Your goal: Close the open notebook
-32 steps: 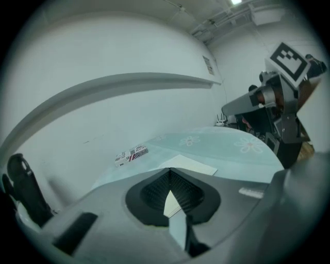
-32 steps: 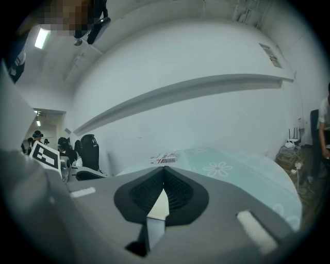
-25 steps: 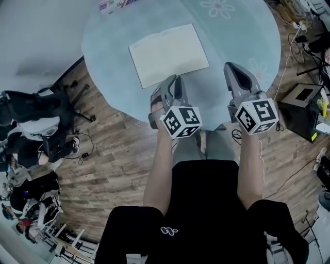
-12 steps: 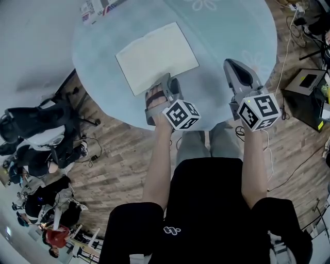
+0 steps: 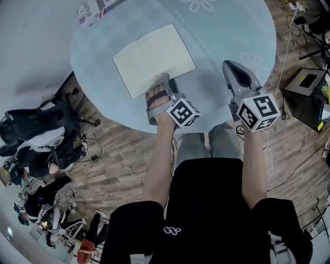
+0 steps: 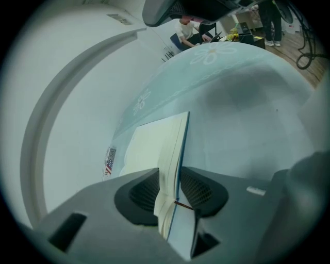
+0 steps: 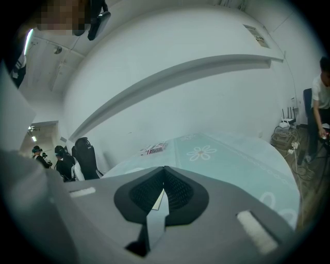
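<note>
The notebook (image 5: 153,59) lies on the round table (image 5: 221,36), which wears a pale blue cloth, and shows cream pages on top. My left gripper (image 5: 164,85) is at the notebook's near edge. In the left gripper view the notebook (image 6: 149,149) runs edge-on between the jaws: cream sheets, a blue cover edge and a thin brown ribbon (image 6: 184,205). The left gripper (image 6: 169,178) is closing slightly around that edge, with its pads still apart. My right gripper (image 5: 233,69) hovers over bare cloth to the right of the notebook. The right gripper (image 7: 164,181) is shut and holds nothing.
A small printed booklet (image 5: 95,7) lies at the table's far left edge. A black office chair (image 5: 31,118) stands on the wooden floor to the left. A black box (image 5: 309,98) and cables sit to the right. People are in the background.
My left gripper has rolled, dropped and moved up to the notebook's near edge. Its jaws stand wider than a second ago. The right gripper has shifted slightly, then held still.
</note>
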Tool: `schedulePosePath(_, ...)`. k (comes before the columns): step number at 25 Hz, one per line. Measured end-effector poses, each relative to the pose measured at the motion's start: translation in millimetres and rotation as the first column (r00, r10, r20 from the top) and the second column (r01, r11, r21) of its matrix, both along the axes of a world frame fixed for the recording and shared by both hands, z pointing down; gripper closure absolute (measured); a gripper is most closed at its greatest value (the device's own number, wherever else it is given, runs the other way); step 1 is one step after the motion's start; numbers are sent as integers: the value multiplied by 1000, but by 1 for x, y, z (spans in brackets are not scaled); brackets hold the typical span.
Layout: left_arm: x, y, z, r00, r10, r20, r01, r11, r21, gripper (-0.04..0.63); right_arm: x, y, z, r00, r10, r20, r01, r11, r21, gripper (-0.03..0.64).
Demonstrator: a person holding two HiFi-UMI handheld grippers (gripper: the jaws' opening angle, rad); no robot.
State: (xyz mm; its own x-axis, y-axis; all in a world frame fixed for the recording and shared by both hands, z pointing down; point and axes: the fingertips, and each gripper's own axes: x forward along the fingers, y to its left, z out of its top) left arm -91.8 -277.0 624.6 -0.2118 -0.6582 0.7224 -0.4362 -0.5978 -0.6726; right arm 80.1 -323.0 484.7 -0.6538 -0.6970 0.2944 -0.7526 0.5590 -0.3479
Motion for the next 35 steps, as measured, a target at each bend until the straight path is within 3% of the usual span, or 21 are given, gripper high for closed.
schedulePosePath(4,-5,-5,-3,997,-70,-28,71,997,41,469,-6,-5,0,1000,-15,2,15,1000,-10,604)
schedulePosePath(12,-3,6,-11,955,-210,-210,227,972,57,541,-22,4,-2,997,-69,26,69,997,-27,604)
schedulePosePath(16,-8,10,-18,904,-276,-326,307,950,48,549,-40,6,-8,994,-106,32,107,994,-25,604)
schedulePosePath(20,-19,16,-18,871,-315,-377,349,937,23,554,-58,8,-12,990,-141,31,141,990,-22,604)
schedulePosePath(25,-51,29,-14,779,-448,-438,493,870,-13,591,-75,9,-15,984,-174,32,175,984,-20,604)
schedulePosePath(26,-52,29,-14,783,-447,-434,489,872,-16,591,-78,9,-15,983,-178,33,179,984,-20,604)
schedulePosePath(27,-49,27,-15,806,-423,-414,460,888,-12,591,-81,10,-15,983,-182,35,182,983,-20,604)
schedulePosePath(29,-37,23,-18,874,-331,-355,357,934,8,571,-86,13,-17,981,-188,38,189,982,-20,604)
schedulePosePath(31,-24,21,-18,925,-240,-293,256,967,15,534,-89,16,-18,980,-194,38,194,981,-18,604)
schedulePosePath(35,-10,15,-9,979,-112,-170,114,994,-2,468,-84,16,-17,983,-181,37,182,983,-20,604)
